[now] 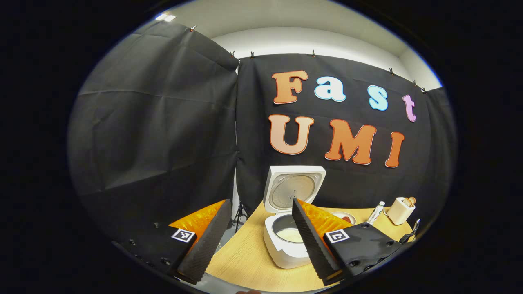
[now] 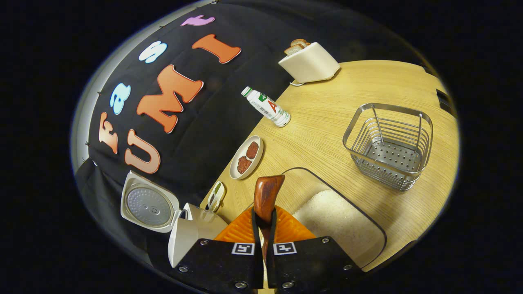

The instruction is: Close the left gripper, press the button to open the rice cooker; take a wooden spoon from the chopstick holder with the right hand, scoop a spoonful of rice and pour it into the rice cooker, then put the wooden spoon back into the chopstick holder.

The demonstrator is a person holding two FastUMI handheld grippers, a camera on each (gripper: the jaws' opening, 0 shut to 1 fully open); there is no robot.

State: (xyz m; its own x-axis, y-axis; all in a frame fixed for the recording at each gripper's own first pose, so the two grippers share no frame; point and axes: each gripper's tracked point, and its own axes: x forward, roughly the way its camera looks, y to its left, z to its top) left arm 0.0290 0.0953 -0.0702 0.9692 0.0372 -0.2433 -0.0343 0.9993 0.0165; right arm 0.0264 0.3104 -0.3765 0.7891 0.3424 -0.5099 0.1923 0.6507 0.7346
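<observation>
The rice cooker [image 1: 288,228] is standing with its lid [image 1: 293,190] raised upright, so the button press is judged complete. The inner pot [image 1: 289,234] is holding a pale layer at its bottom, which is probably rice; whether this comes from a poured spoonful cannot be told.

The left gripper [image 1: 258,241] is hovering in front of the cooker with its fingers spread wide and nothing between them.

The right gripper [image 2: 264,222] is pinching the handle of the wooden spoon [image 2: 266,200] between both fingers, which are pressed nearly together around it. The spoon is pointing forward, with its broad end above the near edge of the clear rice container [image 2: 347,220]. Whether the spoon bowl is carrying rice cannot be told, as only its rounded back is facing the camera.

Container status:
- The clear rice container is lying on the wooden table [image 2: 327,114], holding a bed of white rice across its floor.
- The wire chopstick holder [image 2: 388,147] is standing well apart from the spoon, beyond the rice container; its perforated base is showing and it is holding nothing.
- The small plate [image 2: 246,157] is carrying two dark red pieces.
- The toaster [image 2: 309,63] is holding bread slices in its slot.
- A bottle [image 2: 267,107] is standing between the plate and the toaster.

Remaining work, as judged: returning the wooden spoon to the chopstick holder, and possibly scooping and pouring first.
</observation>
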